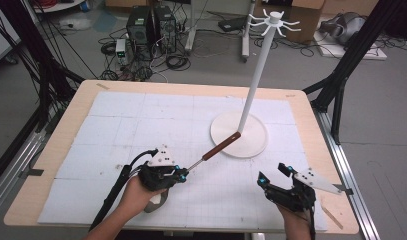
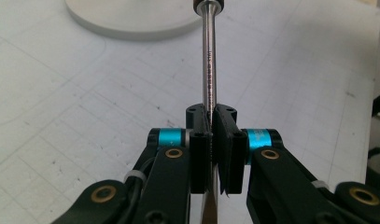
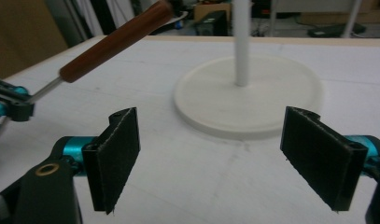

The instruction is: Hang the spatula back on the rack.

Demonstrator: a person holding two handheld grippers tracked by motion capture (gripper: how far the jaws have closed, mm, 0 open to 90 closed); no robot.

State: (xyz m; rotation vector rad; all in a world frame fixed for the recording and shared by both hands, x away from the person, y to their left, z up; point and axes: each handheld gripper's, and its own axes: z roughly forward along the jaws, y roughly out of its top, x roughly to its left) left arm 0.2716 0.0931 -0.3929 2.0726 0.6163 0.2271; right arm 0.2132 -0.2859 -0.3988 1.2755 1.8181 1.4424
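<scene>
Table with white gridded mat is carrying a white hanging stand: round base on the mat's right half, pole rising to a crown of hooks at the top.

Left gripper is clamping the bare metal shaft of a utensil; in the left gripper view the jaws are closing tight on the steel shank. The brown wooden handle is pointing up and away toward the stand, its far end over the base, near the foot of the pole. The end behind the jaws is hidden, so I cannot tell the tool type.

Right gripper is hovering over the mat just short of the base, jaws standing wide apart, holding nothing; its pads are framing the base.

Judgement: the carry step is in hand, with the utensil lifted and heading for the stand. The next move is probably calling for raising it to a hook and finding the handle's hanging point; the wide right gripper may be needed to steady or re-grip the handle.
</scene>
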